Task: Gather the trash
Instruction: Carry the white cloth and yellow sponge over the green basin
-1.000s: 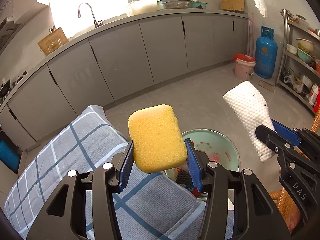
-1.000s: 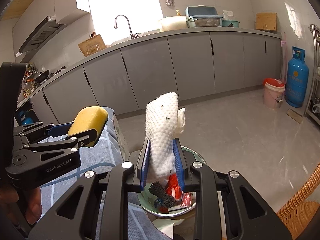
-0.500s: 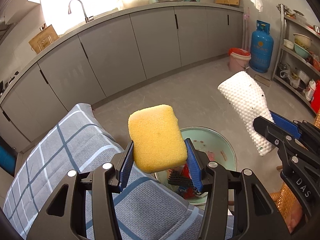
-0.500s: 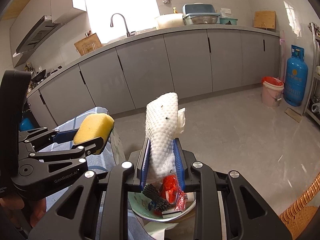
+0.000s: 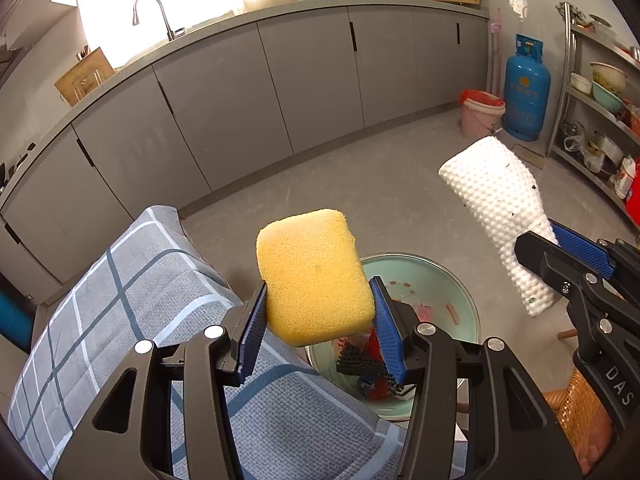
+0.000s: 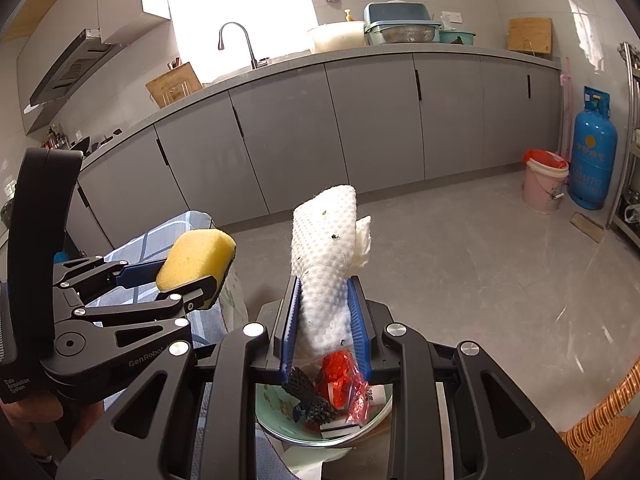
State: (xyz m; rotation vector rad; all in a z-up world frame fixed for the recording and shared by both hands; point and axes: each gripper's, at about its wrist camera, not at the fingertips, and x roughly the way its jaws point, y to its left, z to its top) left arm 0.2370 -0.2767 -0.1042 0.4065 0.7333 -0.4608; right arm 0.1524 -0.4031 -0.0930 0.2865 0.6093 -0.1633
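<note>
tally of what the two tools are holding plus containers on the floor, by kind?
Yellow sponge, in the left tool: 1
White bumpy foam sheet, in the right tool: 1
Green basin with trash: 1
Pink bucket: 1
Blue gas cylinder: 1
Total: 5

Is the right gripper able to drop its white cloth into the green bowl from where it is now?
Probably yes. The right gripper holds the white cloth above the green bowl, with nothing between them; the bowl holds a red wrapper but has room.
</note>
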